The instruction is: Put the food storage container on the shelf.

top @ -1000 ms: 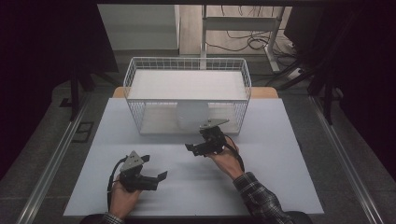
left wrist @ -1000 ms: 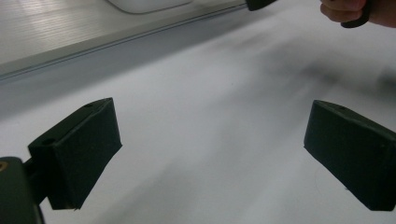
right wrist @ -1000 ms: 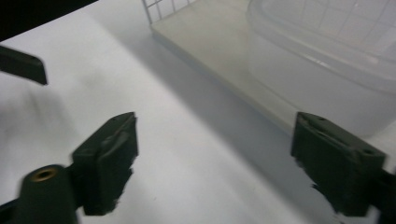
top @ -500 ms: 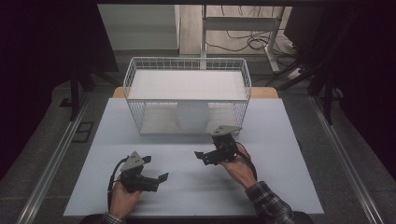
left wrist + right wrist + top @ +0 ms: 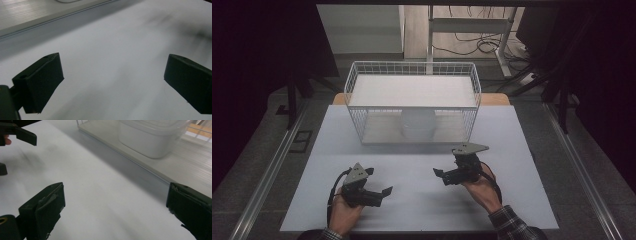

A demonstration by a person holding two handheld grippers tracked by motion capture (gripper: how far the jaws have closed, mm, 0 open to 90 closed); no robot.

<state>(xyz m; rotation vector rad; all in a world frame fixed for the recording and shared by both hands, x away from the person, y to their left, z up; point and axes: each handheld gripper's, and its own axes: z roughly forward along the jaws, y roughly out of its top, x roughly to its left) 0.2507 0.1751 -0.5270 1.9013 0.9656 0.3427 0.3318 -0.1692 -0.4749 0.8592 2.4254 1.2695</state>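
1. A white table is standing in a dim room, with cables lying on the floor beyond it; a white wire basket is sitting at its far side.
2. A white plastic container is resting inside the basket, at the middle of the near wall.
3. The left claw and the right claw are hovering over bare table near the front edge, well apart from the basket, each with its jaws spread wide and gripping nothing.
4. Judging from this, any reach for the container should go over the basket rim, not through the wire.
5. The mesh is veiling the container's lid and base, and the right gripper view is blurring it.
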